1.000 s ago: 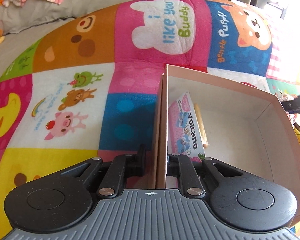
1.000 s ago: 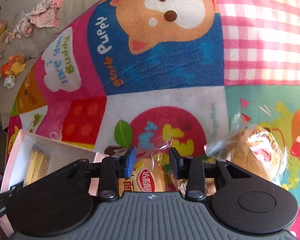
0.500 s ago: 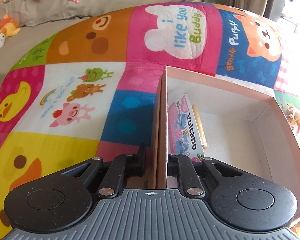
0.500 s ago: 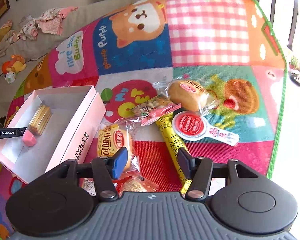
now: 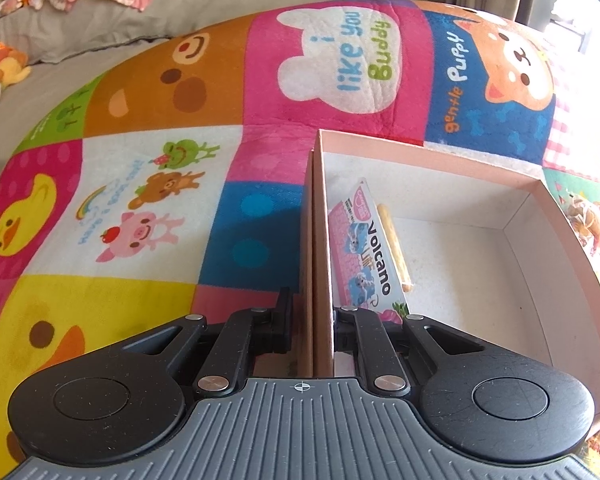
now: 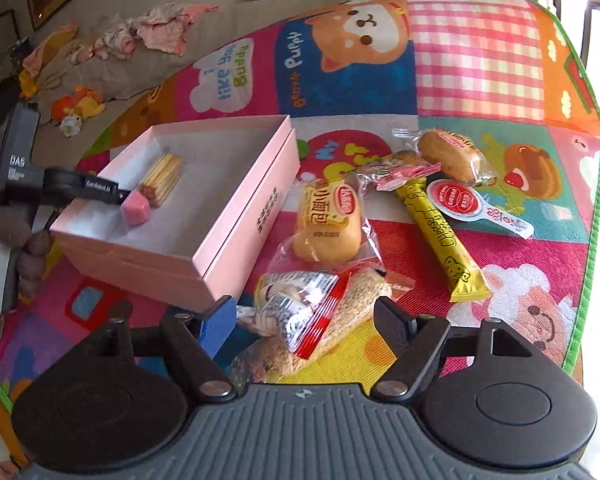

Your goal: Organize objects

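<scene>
A pink cardboard box [image 6: 236,216] lies open on the play mat, and its wall shows in the left wrist view [image 5: 318,240]. My left gripper [image 5: 314,320] is shut on that wall, one finger inside and one outside; it also shows in the right wrist view [image 6: 96,192]. Inside lie a Volcano snack packet [image 5: 364,248] and biscuit sticks [image 6: 162,178]. My right gripper [image 6: 306,318] is open and empty, above a pile of wrapped snacks [image 6: 316,312]. To the right of the box lie a bread roll [image 6: 328,222], a yellow stick pack [image 6: 440,240] and another bun [image 6: 450,156].
A colourful cartoon play mat [image 6: 480,60] covers the surface, with its green edge at the right [image 6: 592,200]. A grey sofa with clothes and soft toys [image 6: 140,36] stands behind. A round red-and-white packet [image 6: 460,202] lies by the yellow stick.
My right gripper has pulled back and up from the snacks and its jaws have opened wider. My left gripper stays clamped on the box wall.
</scene>
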The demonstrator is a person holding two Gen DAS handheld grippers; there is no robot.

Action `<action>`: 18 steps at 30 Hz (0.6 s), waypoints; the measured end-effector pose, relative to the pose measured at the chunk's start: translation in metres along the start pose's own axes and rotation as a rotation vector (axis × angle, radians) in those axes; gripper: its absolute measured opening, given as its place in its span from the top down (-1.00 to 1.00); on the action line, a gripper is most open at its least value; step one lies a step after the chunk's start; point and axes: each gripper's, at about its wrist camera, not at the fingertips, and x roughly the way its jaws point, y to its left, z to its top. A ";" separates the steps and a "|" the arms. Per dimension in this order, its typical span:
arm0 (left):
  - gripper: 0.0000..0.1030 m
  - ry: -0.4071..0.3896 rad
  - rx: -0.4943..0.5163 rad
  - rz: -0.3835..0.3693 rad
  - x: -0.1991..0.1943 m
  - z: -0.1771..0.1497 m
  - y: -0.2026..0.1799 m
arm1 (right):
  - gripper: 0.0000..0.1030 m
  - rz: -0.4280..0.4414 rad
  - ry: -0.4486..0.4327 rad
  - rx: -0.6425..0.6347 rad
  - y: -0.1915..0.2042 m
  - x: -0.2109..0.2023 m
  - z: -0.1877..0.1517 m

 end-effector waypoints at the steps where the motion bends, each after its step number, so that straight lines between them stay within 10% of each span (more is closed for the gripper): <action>1: 0.73 0.001 -0.001 0.001 0.000 0.000 0.000 | -0.52 -0.031 0.012 -0.026 0.007 0.003 -0.005; 9: 0.73 0.004 -0.003 -0.005 0.000 0.001 0.001 | -0.62 -0.386 -0.054 -0.001 -0.005 -0.015 -0.028; 18: 0.73 0.012 0.004 -0.009 -0.001 -0.001 0.001 | -0.38 -0.208 -0.125 0.207 -0.023 -0.025 -0.017</action>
